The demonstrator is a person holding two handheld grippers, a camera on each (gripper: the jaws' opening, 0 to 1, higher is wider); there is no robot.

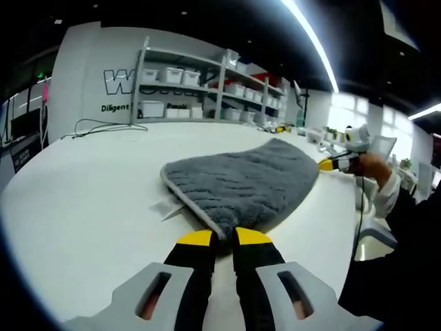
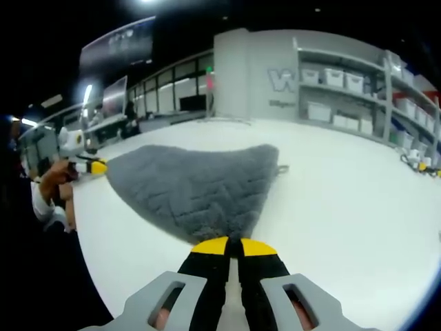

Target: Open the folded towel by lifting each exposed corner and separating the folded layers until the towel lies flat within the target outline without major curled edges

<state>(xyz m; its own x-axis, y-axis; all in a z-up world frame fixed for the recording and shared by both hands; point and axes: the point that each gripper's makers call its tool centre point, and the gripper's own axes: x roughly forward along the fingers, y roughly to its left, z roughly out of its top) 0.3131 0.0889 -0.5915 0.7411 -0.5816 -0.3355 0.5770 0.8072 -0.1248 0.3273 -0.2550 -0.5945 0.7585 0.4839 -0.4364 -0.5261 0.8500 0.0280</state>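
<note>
While the grey towel (image 1: 241,183) is spread on the white worktop (image 1: 83,200), a near corner is seen pinched in each view: the left claw (image 1: 224,238) is closed on one corner, and the right claw (image 2: 233,246) is closed on another. In the left gripper view the right claw is seen far off at the towel's edge, held in a hand (image 1: 372,165); in the right gripper view the left claw is seen likewise at the opposite end. The towel is judged to be soft, limp and light, with a plush pile and a stitched hem (image 1: 189,203) that offers the firmest hold. Corners and hems are best taken, since the middle would only bunch. A small white label (image 1: 167,207) is seen beside the hem. Whether folded layers remain cannot be told; no target outline can be made out. Shelving (image 1: 207,93) with bins stands behind.
</note>
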